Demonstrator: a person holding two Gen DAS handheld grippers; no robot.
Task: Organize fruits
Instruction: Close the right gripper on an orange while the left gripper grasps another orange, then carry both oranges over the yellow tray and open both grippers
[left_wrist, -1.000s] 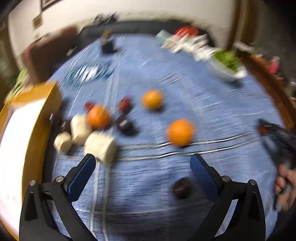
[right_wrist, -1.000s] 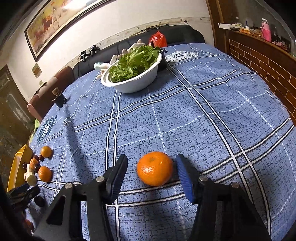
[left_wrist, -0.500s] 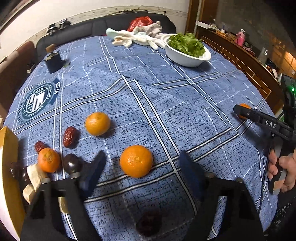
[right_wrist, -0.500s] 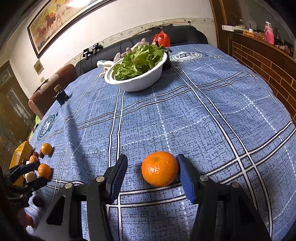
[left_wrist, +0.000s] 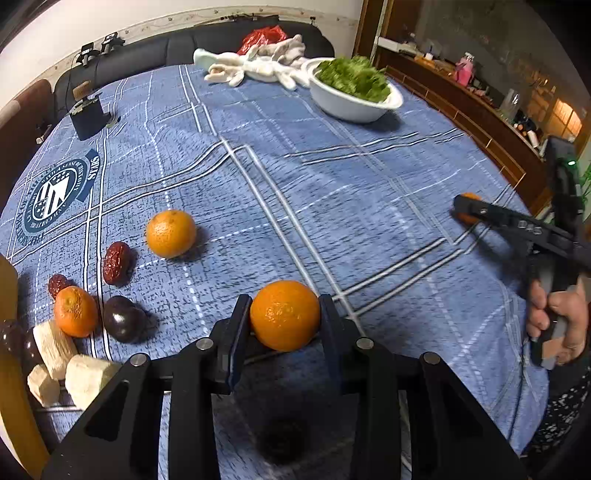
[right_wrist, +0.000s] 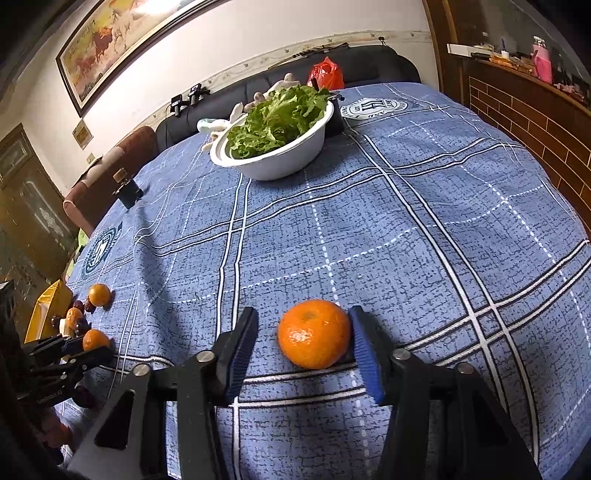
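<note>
Half a second ago the left gripper (left_wrist: 284, 317) stood wide around its orange; now both fingers press the fruit's sides, so it has closed on the near orange (left_wrist: 284, 315). The right gripper (right_wrist: 301, 343) has barely shifted: its right finger touches the second orange (right_wrist: 314, 334) while the left finger stands clear of it, so it is partly open and holds nothing yet.

Judging by the task, the step in hand is picking up the scattered oranges, one per gripper. The next move calls for the left one to lift its fruit cleanly and carry it toward the fruit cluster at the near left, beside the yellow tray (left_wrist: 11, 369); the right must first finish closing, centred on its fruit so the orange does not roll away.

Both oranges are round, with glossy, dimpled skin, likely firm enough to take a light squeeze. Two more oranges (left_wrist: 170, 233) lie at the left with wrinkled red dates (left_wrist: 117, 263), a smooth dark plum (left_wrist: 122, 324) and pale, fibrous cut chunks (left_wrist: 88, 378). The surface wears a blue woven cloth (right_wrist: 406, 229) with white check lines, which should give some grip. A white bowl of leafy greens (right_wrist: 277, 129) sits at the far side.
</note>
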